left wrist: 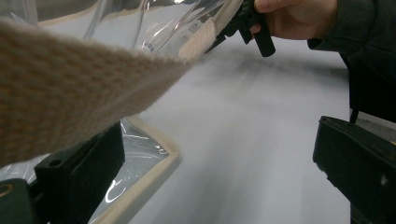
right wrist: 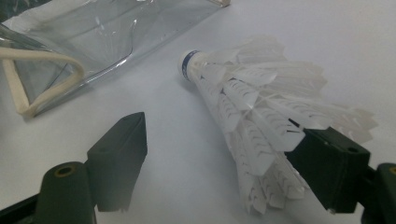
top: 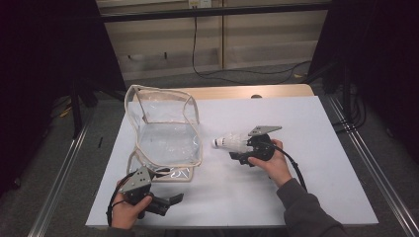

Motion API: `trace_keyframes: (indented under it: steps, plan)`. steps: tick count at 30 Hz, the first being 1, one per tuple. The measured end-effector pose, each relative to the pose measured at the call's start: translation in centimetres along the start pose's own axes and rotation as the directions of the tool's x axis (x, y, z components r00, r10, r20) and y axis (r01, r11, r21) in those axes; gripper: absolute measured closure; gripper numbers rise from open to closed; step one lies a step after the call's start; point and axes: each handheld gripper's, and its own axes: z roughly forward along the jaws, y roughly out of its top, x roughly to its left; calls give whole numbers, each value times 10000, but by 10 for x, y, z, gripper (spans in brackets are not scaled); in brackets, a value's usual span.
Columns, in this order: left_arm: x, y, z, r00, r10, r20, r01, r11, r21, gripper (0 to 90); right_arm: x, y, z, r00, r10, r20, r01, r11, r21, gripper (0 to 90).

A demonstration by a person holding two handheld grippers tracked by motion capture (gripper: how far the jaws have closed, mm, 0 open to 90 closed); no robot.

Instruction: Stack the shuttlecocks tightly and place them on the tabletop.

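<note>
A white feathered shuttlecock (top: 230,141) lies on its side on the white table top (top: 306,128), cork end pointing left toward a clear plastic bag (top: 165,131) with beige trim. My right gripper (top: 238,147) is open around the feather end. In the right gripper view the shuttlecock (right wrist: 252,121) leans against the right jaw and stands apart from the left one. My left gripper (top: 168,186) is open at the bag's near edge. In the left gripper view a beige woven strap (left wrist: 70,88) crosses above the left jaw, and the bag's trimmed edge (left wrist: 154,165) lies between the jaws.
The bag (right wrist: 93,32) stands open on the table's left half, its beige handle loop (right wrist: 32,84) toward the shuttlecock. Metal rails (top: 375,177) run along both sides of the table. A black cable (top: 237,73) lies on the floor behind.
</note>
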Motion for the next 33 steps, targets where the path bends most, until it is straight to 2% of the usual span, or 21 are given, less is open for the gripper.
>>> trace_keyframes:
  steps: [12, 19, 25, 27, 33]
  plan:
    - [0, 0, 0, 10000, 3, 18, -3, 10000, 3, 22, 4, 3, 7, 10000, -17, 20, 17, 10000, 63, 272]
    - [0, 0, 0, 10000, 23, 14, -23, 10000, 4, 22, 5, 4, 11, 9997, 153, 200, -154, 9999, 65, 282]
    - [0, 0, 0, 10000, -13, 9, 13, 10000, -18, 23, 5, 5, 14, 9980, 496, 401, -495, 9988, -27, 291]
    - [0, 0, 0, 10000, -2, 7, 2, 10000, -16, 23, 4, 5, 15, 9980, 448, 457, -447, 9990, -22, 291]
    - [0, -1, 0, 10000, -48, 15, 48, 10000, -39, 23, 5, 4, 18, 9967, 495, 649, -499, 9987, 44, 372]
